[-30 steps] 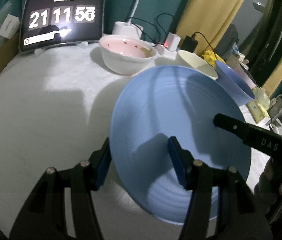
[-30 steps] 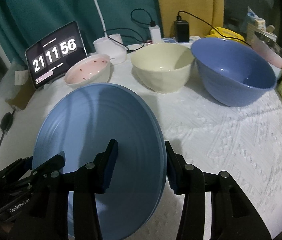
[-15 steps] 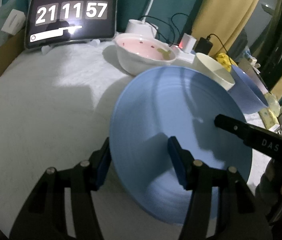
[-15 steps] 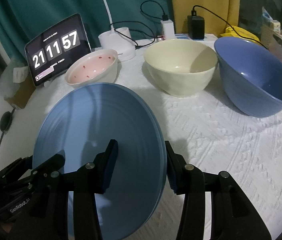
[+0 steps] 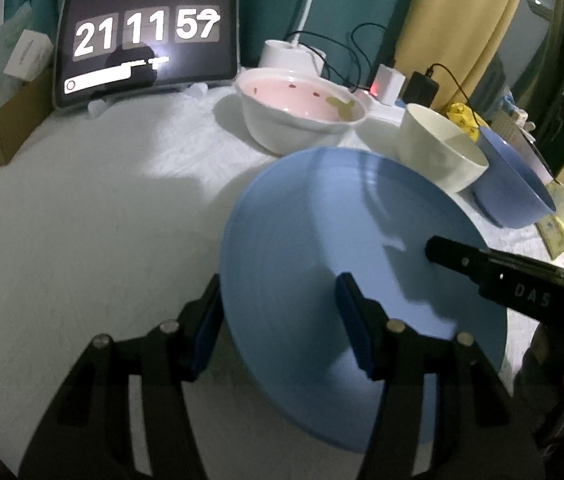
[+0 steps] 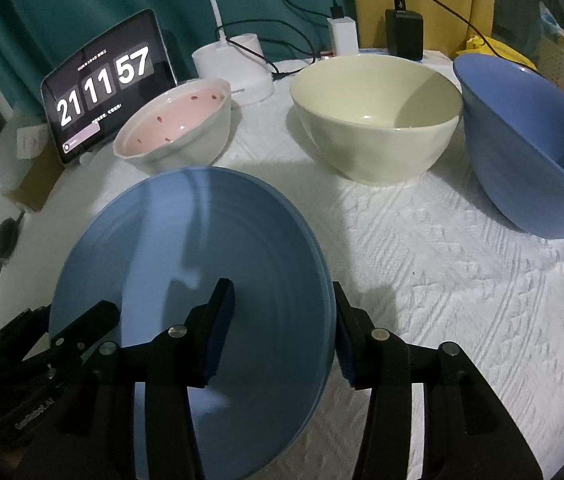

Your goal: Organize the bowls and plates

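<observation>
The tablet [image 6: 103, 88] at the back of the table is showing a flip clock that is reading 21 11 57, with small writing above and below the digits that is too small to read. On the right gripper's finger, seen from the left wrist camera, the letters "DAS" are showing, and on the left gripper's body, seen from the right wrist camera, a blurred white label is beginning with "Gen". One blue plate [image 5: 346, 248] and three bowls are standing out: one pink bowl [image 6: 177, 124] with dark spots inside, one cream bowl [image 6: 378, 120] and one blue bowl [image 6: 522, 148], all three sitting in a row on the white textured cloth [image 6: 442, 280]. Behind them one white charger [image 6: 344, 34] and one black charger [image 6: 404, 32] are plugged in, each with a cable, beside a white round base [image 6: 237, 66]. The left gripper [image 5: 277, 320] is straddling the plate's left rim, one blue pad outside the edge and the other over the plate's face; whether the pads are pressing cannot be told. The right gripper [image 6: 282, 328] is straddling the opposite rim in the same way, half open, and its grip also cannot be told. The plate is staying tilted between both grippers, in front of the pink bowl.
</observation>
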`<state>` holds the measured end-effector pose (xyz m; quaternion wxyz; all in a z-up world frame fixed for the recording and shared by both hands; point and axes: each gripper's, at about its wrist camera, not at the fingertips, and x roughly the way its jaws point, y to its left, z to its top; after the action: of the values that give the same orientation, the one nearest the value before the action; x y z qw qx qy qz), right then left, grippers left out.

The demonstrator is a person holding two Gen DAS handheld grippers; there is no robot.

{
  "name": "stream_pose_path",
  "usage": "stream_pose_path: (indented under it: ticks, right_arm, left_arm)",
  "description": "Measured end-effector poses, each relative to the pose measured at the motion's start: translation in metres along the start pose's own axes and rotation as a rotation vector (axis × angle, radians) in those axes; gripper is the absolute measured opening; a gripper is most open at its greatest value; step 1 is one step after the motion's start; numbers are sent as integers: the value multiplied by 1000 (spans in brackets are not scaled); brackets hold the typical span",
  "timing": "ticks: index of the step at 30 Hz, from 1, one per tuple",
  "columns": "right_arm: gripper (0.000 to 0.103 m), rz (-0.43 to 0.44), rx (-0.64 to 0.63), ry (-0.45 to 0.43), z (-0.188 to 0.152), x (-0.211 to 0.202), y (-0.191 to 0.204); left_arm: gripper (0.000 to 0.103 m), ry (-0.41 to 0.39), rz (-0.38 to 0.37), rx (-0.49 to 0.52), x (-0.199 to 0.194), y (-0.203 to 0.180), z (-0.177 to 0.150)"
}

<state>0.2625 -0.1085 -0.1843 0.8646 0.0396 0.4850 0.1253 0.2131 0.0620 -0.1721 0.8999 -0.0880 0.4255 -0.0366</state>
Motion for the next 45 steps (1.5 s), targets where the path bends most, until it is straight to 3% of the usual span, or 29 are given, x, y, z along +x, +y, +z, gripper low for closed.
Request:
stream_pose_path:
  ticks: [14, 23, 45]
  right_arm:
    - [50, -3, -12, -6, -4, -10, -6]
    - [50, -19, 9, -58, -9, -37, -21]
    - [50, -78, 72, -162, -38, -101, -73]
  left_arm:
    - [58, -30, 56, -7, -17, -5, 5]
    - [59, -59, 76, 9, -34, -17, 5]
    - [60, -144, 7, 156, -76, -93, 8]
